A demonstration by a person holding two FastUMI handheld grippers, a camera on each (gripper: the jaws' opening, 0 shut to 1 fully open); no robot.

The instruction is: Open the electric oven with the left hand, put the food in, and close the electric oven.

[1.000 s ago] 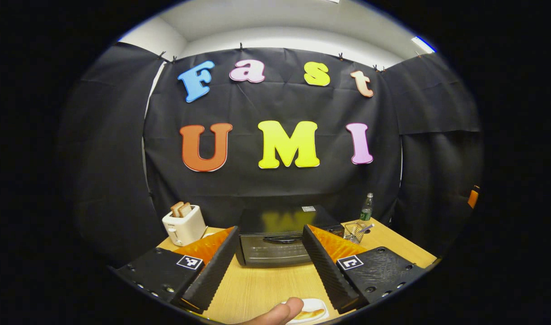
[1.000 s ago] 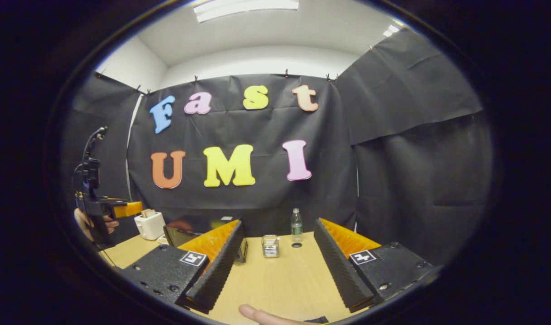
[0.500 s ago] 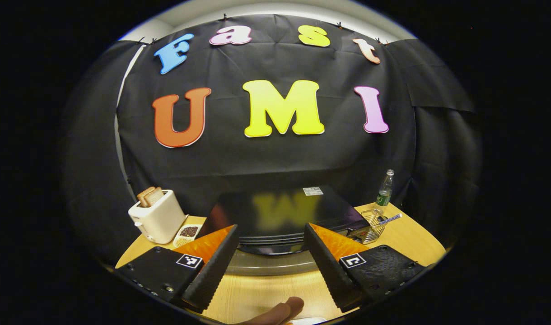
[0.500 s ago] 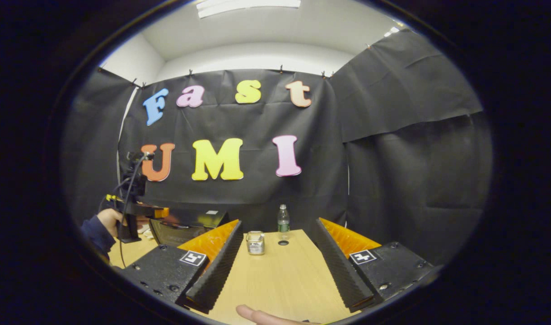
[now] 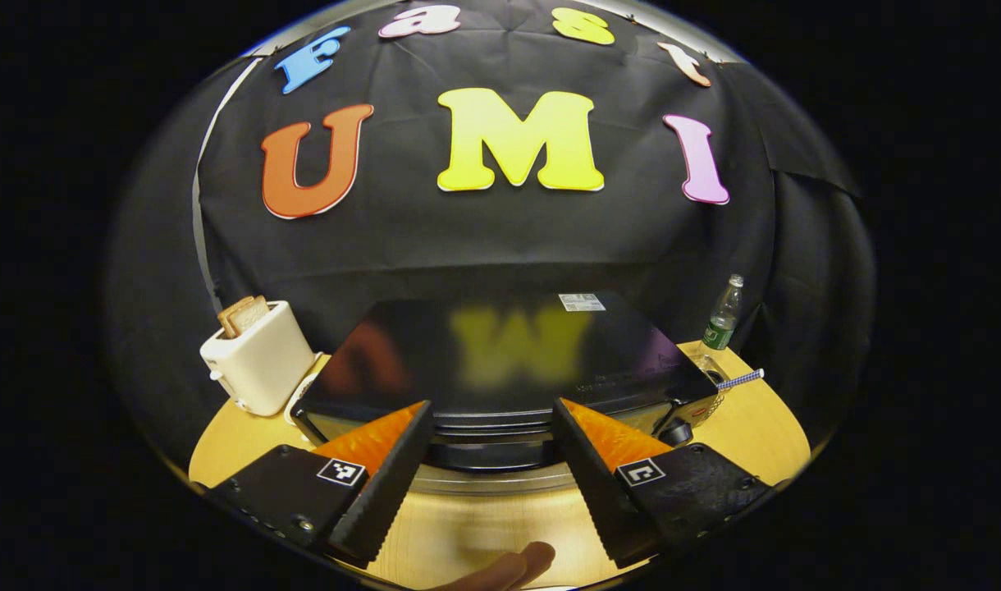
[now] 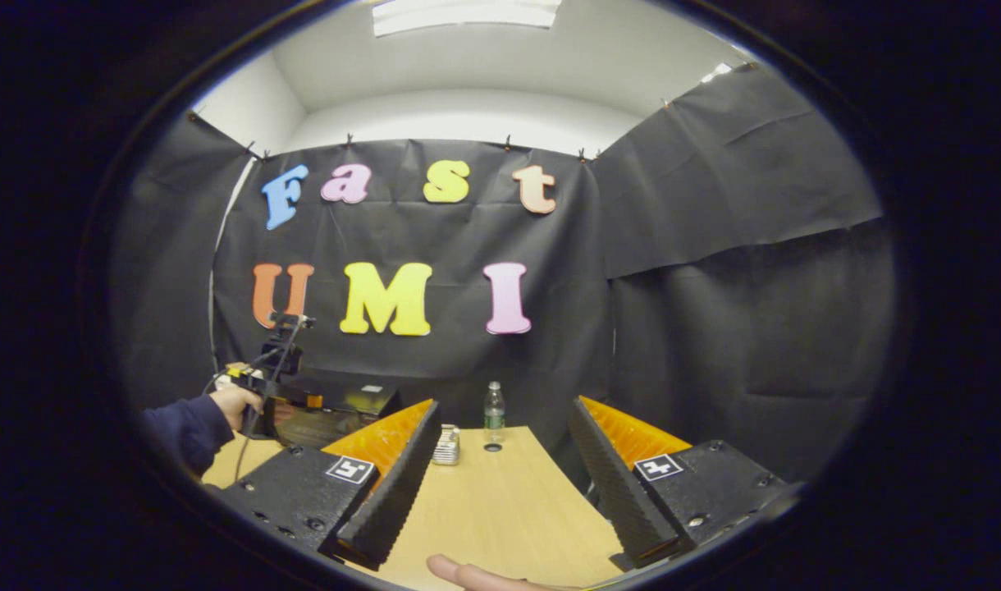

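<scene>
My left gripper (image 5: 491,443) hangs spread wide just in front of the electric oven (image 5: 500,369), gripping nothing.

In the left gripper view the oven's dark, glossy top lies between and beyond my two fingers, its door handle (image 5: 492,446) crossing the gap between them, untouched. The oven stands on the wooden table (image 5: 763,427), with a white toaster (image 5: 258,365) holding bread slices to its left and a plastic bottle (image 5: 724,313) and a wire basket (image 5: 710,386) to its right. My right gripper (image 6: 500,484) is also spread, with nothing between its fingers, over bare tabletop well to the right of the oven. In the right gripper view my left hand (image 6: 236,404) shows farther off at the oven. I cannot see the food.
</scene>
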